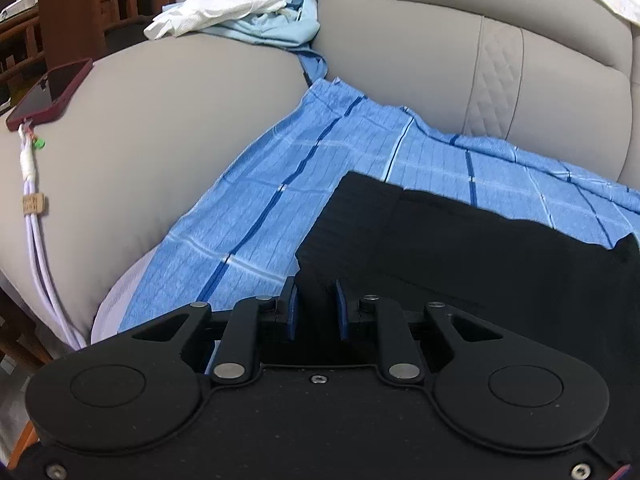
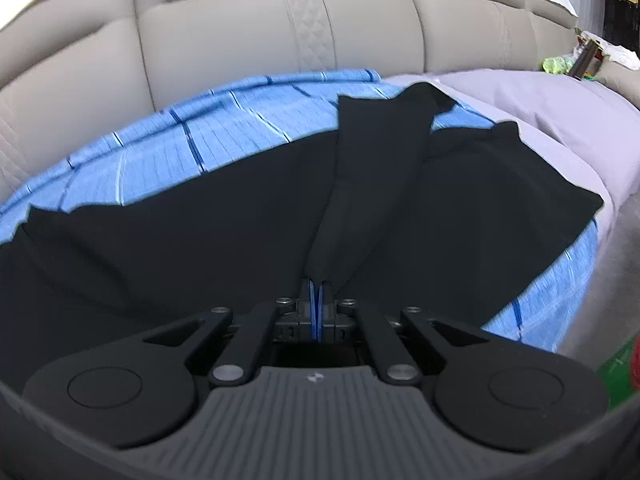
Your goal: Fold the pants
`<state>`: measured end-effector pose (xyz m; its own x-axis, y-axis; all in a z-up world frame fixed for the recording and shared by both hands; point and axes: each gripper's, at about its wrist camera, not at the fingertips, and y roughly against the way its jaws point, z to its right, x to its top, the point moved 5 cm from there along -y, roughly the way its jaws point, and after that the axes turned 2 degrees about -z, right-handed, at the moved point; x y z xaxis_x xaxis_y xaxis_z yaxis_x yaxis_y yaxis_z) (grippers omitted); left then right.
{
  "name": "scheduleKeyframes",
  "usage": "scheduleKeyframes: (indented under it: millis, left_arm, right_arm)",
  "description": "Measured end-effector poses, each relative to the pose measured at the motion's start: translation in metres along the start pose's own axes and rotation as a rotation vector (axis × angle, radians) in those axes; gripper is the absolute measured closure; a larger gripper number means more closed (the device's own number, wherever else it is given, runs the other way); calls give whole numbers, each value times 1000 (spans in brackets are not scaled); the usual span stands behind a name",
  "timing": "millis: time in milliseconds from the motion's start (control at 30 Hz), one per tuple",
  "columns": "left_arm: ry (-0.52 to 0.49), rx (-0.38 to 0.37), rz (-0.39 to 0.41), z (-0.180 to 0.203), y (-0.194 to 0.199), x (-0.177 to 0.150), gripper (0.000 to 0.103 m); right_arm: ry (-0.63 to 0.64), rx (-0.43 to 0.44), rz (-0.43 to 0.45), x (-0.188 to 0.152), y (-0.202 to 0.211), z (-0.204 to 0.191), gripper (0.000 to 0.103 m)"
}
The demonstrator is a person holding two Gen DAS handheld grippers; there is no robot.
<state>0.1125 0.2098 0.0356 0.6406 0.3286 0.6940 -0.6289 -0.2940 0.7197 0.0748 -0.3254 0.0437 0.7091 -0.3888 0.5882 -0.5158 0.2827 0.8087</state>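
Note:
The black pants (image 1: 460,248) lie on a blue plaid cloth (image 1: 264,200) spread over a beige sofa seat. My left gripper (image 1: 316,304) has a fold of the pants' near corner between its blue pads, with a gap still showing between the fingers. In the right wrist view the pants (image 2: 200,208) spread wide across the cloth (image 2: 224,120). My right gripper (image 2: 317,296) is shut on a lifted strip of the pants (image 2: 372,152), which rises taut from the fingertips.
A phone in a red case (image 1: 52,92) with a white cable (image 1: 36,216) lies on the sofa arm at left. White and light blue clothes (image 1: 248,12) are piled behind. A grey sheet (image 2: 540,112) covers the seat at right. The sofa backrest (image 2: 240,28) stands behind.

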Motion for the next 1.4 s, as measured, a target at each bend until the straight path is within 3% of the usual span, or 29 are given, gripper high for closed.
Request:
scheduleKeyframes:
  millis: [167, 233, 267, 367, 433, 600, 733, 833, 967, 1067, 1267, 1400]
  left_arm:
    - [11, -3, -35, -8, -8, -5, 82]
    - [14, 5, -48, -9, -12, -4, 75]
    - [17, 8, -55, -11, -12, -4, 73]
    - [22, 9, -43, -16, -5, -5, 67]
    - [29, 2, -22, -20, 3, -3, 63]
    - [29, 1, 66, -24, 21, 7, 52]
    - [-16, 25, 114, -22, 25, 7, 51]
    - [-65, 6, 122, -15, 25, 0, 51]
    - [-90, -57, 101, -3, 27, -13, 51]
    - [-110, -137, 78, 13, 40, -26, 50]
    - [-165, -384, -21, 58, 69, -60, 47]
    - [-246, -459, -64, 87, 77, -85, 44]
  right_arm:
    - [14, -18, -51, -17, -4, 10, 99]
    - [51, -20, -85, -24, -6, 8, 94]
    - [68, -12, -100, -26, -5, 6, 68]
    - [99, 26, -86, -26, 8, -4, 52]
    - [134, 63, -52, -18, 21, -17, 46]
    - [249, 232, 78, 11, 48, -68, 24]
    - [378, 339, 133, 2, 38, -123, 24]
    - [512, 441, 172, -30, 30, -162, 26]
    - [655, 465, 164, -82, 37, -191, 29]
    - [707, 502, 199, -111, 61, -185, 29]
    - [801, 402, 265, -142, 85, -167, 28]
    - [844, 344, 264, -146, 75, -167, 29]
